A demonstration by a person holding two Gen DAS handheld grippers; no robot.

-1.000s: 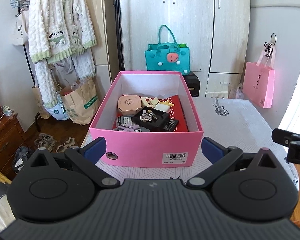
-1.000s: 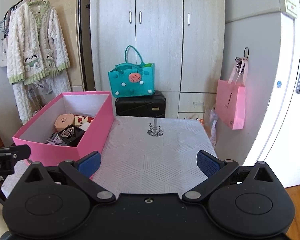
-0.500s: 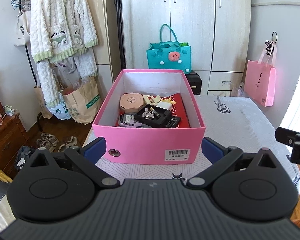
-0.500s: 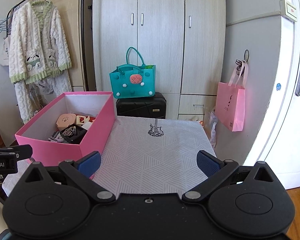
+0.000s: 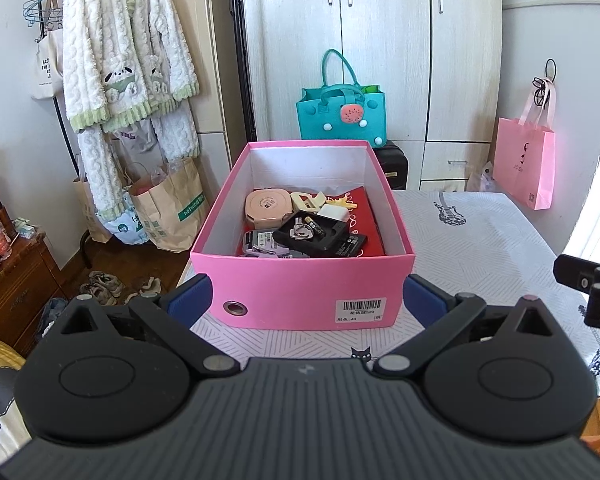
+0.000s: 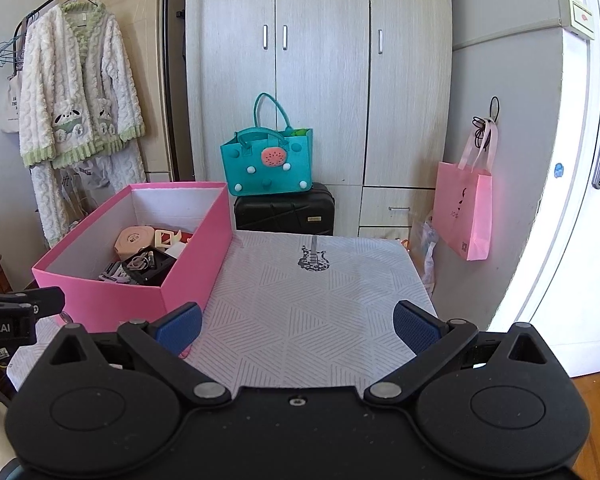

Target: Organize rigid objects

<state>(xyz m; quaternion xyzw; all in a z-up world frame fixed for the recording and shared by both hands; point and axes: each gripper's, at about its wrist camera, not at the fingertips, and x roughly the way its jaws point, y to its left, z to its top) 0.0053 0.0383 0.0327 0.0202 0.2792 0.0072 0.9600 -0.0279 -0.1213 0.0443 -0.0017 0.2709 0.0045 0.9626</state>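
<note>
Pink cardboard box (image 5: 304,300), open-topped, sits on our white table with a grey geometric pattern (image 6: 316,300), toward its left side. Inside it we see a round peach-coloured case (image 5: 267,207), a black tray holding small metal bits (image 5: 311,233), a white charger block (image 5: 332,213) and a red sheet (image 5: 366,220) along the floor. Our left gripper (image 5: 303,295) hangs before the box's near wall, blue pads wide apart, empty. Our right gripper (image 6: 297,322) hovers over bare tabletop beside the box, its pads likewise spread and holding nothing.
</note>
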